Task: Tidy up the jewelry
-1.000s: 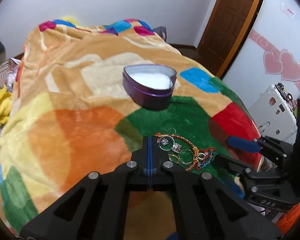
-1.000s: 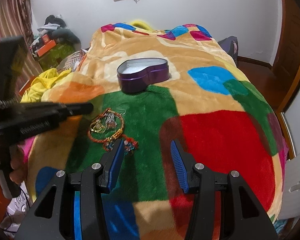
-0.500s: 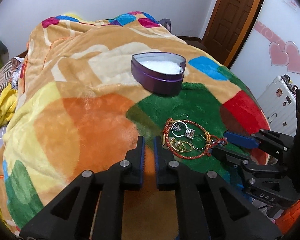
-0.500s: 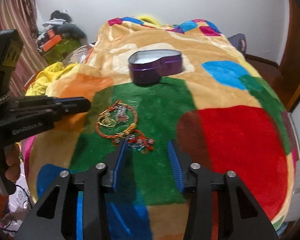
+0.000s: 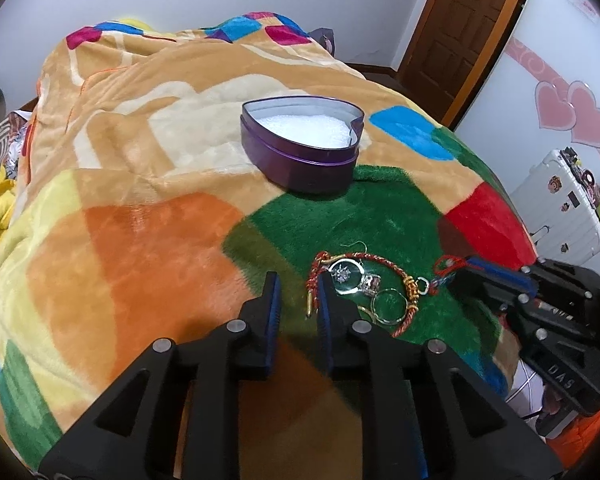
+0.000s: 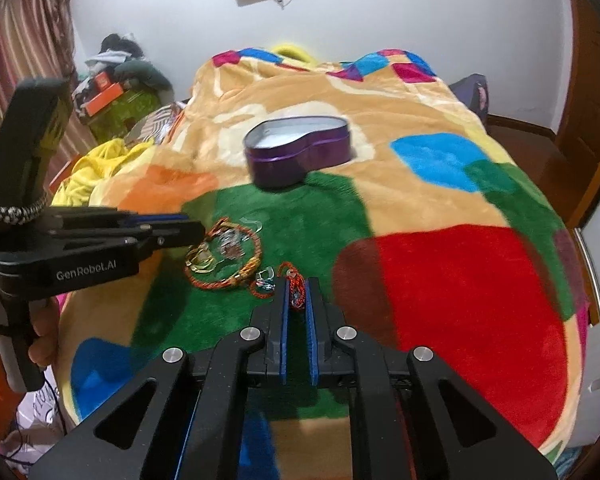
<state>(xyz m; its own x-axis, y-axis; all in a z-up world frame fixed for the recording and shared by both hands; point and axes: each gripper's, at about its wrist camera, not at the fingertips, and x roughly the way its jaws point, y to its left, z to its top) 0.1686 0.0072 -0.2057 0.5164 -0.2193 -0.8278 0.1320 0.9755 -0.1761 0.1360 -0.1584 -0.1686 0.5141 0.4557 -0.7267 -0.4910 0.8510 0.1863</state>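
Currently the right gripper (image 6: 297, 300) pinches the red cord (image 6: 296, 286), the left gripper (image 5: 298, 294) is opening on nothing, and the heart tin (image 5: 304, 160) ahead holds no jewelry.

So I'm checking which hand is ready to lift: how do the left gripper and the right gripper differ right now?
The right gripper is shut on the red cord bracelet, while the left gripper holds nothing and its jaws are opening. The left gripper sits at the left edge of the jewelry pile; the right gripper sits at its right end. Both are black with blue pads and point down at the blanket.
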